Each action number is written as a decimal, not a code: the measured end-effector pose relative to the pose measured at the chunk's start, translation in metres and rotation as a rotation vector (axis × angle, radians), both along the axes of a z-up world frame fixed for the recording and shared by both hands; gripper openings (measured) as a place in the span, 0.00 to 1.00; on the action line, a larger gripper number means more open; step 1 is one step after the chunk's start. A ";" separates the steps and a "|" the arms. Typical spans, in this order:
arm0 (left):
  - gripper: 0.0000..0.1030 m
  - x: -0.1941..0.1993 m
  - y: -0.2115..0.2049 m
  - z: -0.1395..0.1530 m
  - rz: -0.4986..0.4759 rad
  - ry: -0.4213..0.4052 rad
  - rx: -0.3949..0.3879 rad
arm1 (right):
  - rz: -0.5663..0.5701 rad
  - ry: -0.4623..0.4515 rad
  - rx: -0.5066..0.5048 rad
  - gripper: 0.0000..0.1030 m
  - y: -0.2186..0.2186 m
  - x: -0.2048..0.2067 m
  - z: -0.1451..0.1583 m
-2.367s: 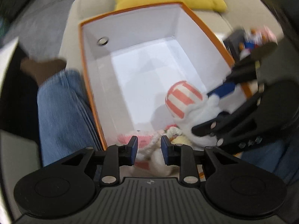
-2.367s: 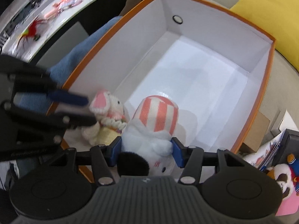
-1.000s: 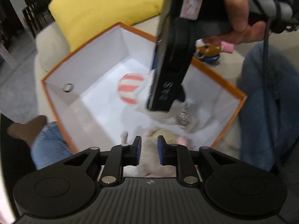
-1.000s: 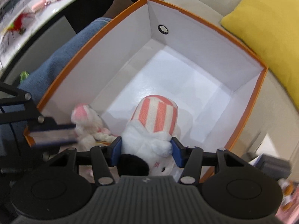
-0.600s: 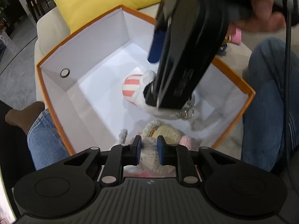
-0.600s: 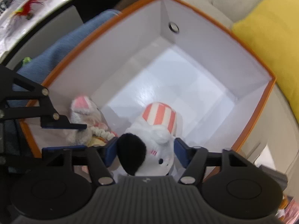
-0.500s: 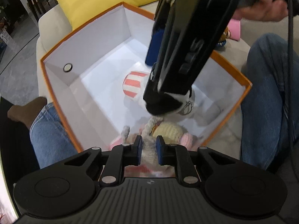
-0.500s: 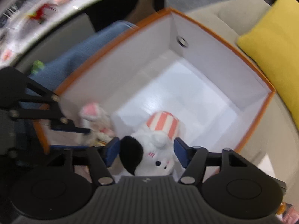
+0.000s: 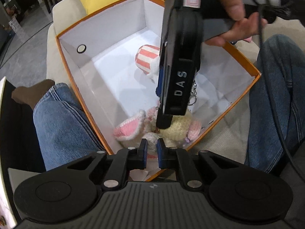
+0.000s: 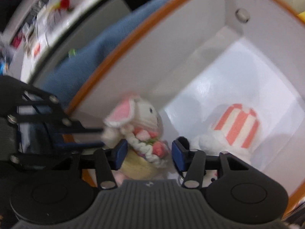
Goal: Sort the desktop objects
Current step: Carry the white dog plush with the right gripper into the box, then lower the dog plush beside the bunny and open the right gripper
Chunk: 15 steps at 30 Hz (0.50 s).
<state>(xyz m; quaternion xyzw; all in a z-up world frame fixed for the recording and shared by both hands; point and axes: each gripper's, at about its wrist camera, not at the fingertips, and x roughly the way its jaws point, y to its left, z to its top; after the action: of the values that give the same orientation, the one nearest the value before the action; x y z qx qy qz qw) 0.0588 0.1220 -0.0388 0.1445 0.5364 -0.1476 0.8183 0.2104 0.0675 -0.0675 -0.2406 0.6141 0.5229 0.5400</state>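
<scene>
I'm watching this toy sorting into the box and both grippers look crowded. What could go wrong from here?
1. The right gripper, opening, sits right over the bunny toy and may snag it.
2. The left gripper is closing on the bunny's edge, so it could lift it back out of the orange box.
3. The two grippers may collide.

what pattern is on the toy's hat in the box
Pink-and-white stripes on the hat; right wrist view.
</scene>
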 end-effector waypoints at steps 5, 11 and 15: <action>0.11 0.001 0.004 0.000 0.008 -0.021 -0.019 | -0.024 0.057 -0.027 0.46 0.005 0.006 -0.005; 0.07 0.018 -0.004 -0.002 -0.027 -0.065 0.010 | -0.251 -0.017 -0.007 0.39 -0.034 -0.005 0.010; 0.05 0.029 -0.009 -0.002 -0.031 -0.096 0.050 | -0.457 -0.025 0.035 0.38 -0.057 -0.009 0.011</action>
<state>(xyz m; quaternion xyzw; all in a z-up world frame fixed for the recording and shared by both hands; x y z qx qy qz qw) 0.0874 0.1133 -0.0408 0.1802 0.4977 -0.1394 0.8369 0.2016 0.0107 -0.0560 -0.0924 0.6368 0.3945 0.6559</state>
